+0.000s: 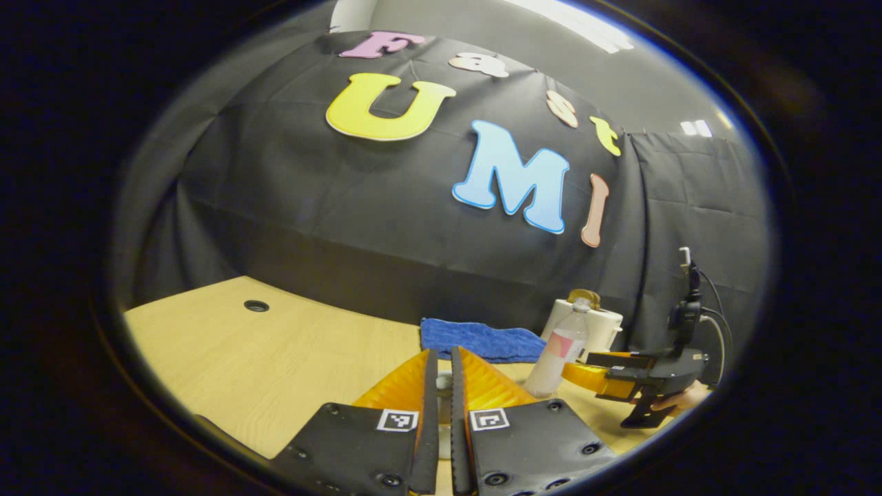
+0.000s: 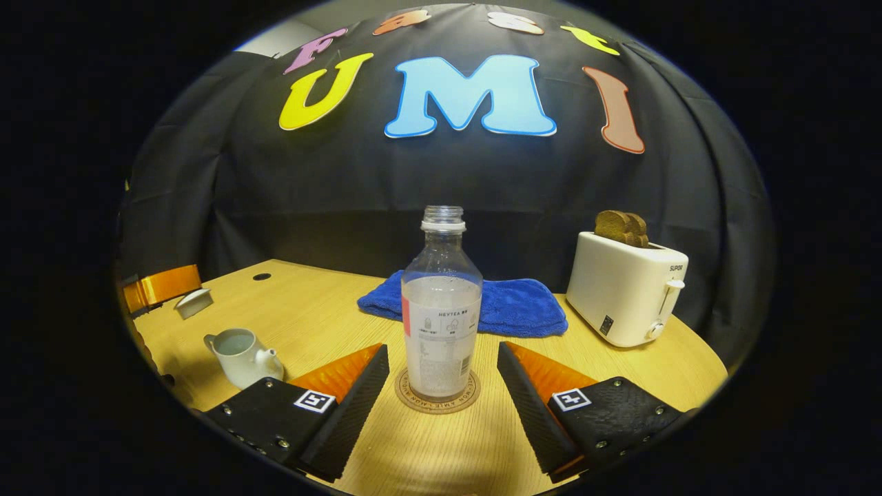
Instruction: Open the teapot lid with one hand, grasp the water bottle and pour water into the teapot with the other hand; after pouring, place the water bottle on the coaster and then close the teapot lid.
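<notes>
Right gripper view, water bottle (image 2: 441,310) between open tool (image 2: 441,386)

Bottle on coaster, teapot lidless.
Clear capless water bottle (image 2: 441,310) upright on round coaster (image 2: 437,399); white teapot (image 2: 241,357) open-topped, left of bottle; its lid (image 2: 193,302) pinched farther left, off the teapot.

Water bottle (image 2: 441,310) stands on coaster (image 2: 437,397), teapot (image 2: 241,356) left, towel (image 2: 513,307) behind.
</notes>
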